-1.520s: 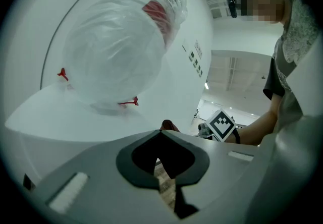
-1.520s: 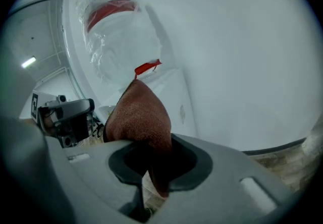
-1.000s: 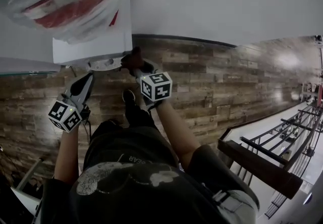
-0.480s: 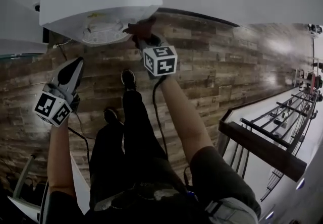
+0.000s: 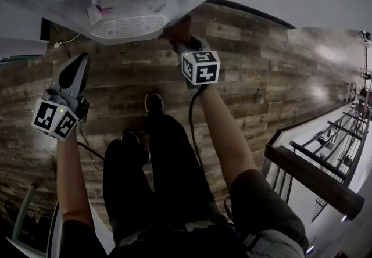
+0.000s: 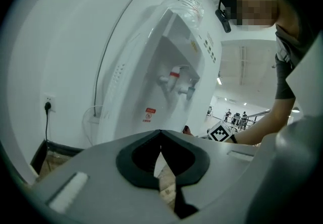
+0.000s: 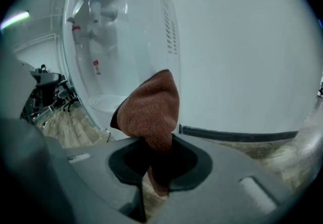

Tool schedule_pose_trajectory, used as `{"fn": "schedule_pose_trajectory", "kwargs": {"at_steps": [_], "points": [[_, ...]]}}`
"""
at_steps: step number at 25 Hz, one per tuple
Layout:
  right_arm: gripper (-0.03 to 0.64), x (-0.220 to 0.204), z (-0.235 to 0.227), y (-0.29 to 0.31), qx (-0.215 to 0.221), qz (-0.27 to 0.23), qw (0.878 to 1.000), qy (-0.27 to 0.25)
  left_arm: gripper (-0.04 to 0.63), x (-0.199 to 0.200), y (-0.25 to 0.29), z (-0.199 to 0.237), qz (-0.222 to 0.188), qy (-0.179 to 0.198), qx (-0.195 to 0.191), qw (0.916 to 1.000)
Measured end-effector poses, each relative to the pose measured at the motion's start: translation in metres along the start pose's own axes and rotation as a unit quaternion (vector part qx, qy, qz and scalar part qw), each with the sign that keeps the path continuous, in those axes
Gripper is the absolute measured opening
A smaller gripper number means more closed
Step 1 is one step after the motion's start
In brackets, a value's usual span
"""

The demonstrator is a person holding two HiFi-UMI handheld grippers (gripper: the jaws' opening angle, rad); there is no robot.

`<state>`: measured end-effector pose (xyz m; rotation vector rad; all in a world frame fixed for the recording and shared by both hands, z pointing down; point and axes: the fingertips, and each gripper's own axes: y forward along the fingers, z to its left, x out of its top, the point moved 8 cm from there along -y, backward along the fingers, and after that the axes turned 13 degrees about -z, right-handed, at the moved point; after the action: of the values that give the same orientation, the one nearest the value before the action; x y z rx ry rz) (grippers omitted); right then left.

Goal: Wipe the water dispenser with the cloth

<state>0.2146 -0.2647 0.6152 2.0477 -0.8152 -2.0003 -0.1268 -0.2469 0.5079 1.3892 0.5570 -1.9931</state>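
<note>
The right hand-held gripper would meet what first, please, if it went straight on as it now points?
Probably the water dispenser, at its side panel; the cloth it holds would touch first, though depth is unclear.

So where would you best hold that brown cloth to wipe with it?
Pinch the cloth by its bunched lower end, coming from the side away from the water dispenser, as the right gripper does now. It looks soft and folded, so that likely leaves a padded end sticking out past the gripper toward the dispenser.
</note>
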Motion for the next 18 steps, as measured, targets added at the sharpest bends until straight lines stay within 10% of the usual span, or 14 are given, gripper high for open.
{"fn": "schedule_pose_trajectory", "kwargs": {"at_steps": [18], "points": [[0.058,-0.225,-0.020,0.144,0.010,0.023,0.999,-0.037,0.008,-0.246,0.008,0.131,-0.008,0.031,-0.002,0.9995]]}}
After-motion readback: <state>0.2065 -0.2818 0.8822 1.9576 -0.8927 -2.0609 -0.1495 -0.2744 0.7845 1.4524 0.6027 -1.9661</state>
